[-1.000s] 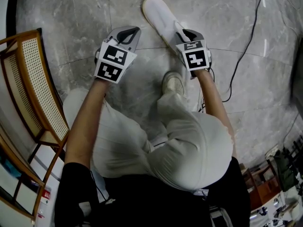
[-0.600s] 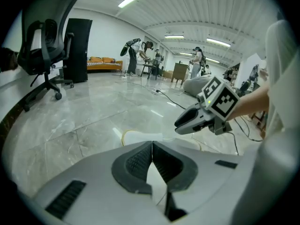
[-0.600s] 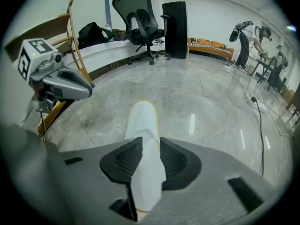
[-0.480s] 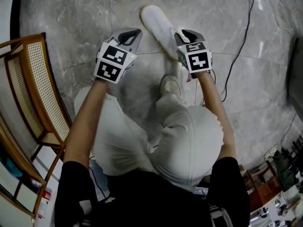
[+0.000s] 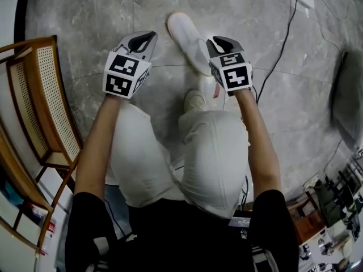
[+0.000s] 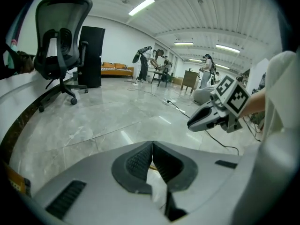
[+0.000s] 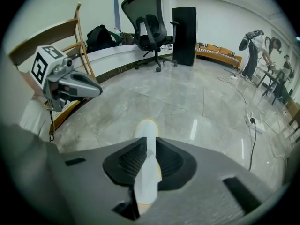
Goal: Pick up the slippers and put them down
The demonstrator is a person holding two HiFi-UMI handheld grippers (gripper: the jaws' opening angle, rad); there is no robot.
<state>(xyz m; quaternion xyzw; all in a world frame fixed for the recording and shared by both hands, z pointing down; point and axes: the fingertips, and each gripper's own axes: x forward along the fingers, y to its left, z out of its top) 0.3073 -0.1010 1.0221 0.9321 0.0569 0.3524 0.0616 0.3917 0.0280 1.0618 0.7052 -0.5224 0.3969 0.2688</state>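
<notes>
1. the right gripper (image 7: pixel 146 146) pinches a white slipper (image 7: pixel 146 125) between its fingers. its jaws have just been closing, and the dark ribbed pads press on the slipper's two sides.
2. the slipper runs lengthwise through the grip. its rounded toe, edged with a tan sole, sticks out past the fingertips, and its other end lies back behind the pads.
3. the left gripper (image 6: pixel 152 148) has its fingers pressed together at the tips, with nothing caught between them.
4. in the head view both grippers are held out in front of the person's white trousers (image 5: pixel 210 152), side by side and apart. the slipper touches only the right fingers and lies clear of the left ones.
5. the grey marble floor (image 5: pixel 85 16) lies below both sets of fingertips, and the slipper hangs above it.
6. a wooden chair (image 5: pixel 45 95) with a cane seat stands off the outer side of the left fingers. a black cable (image 5: pixel 278 61) trails over the floor off the outer side of the right fingers.
</notes>
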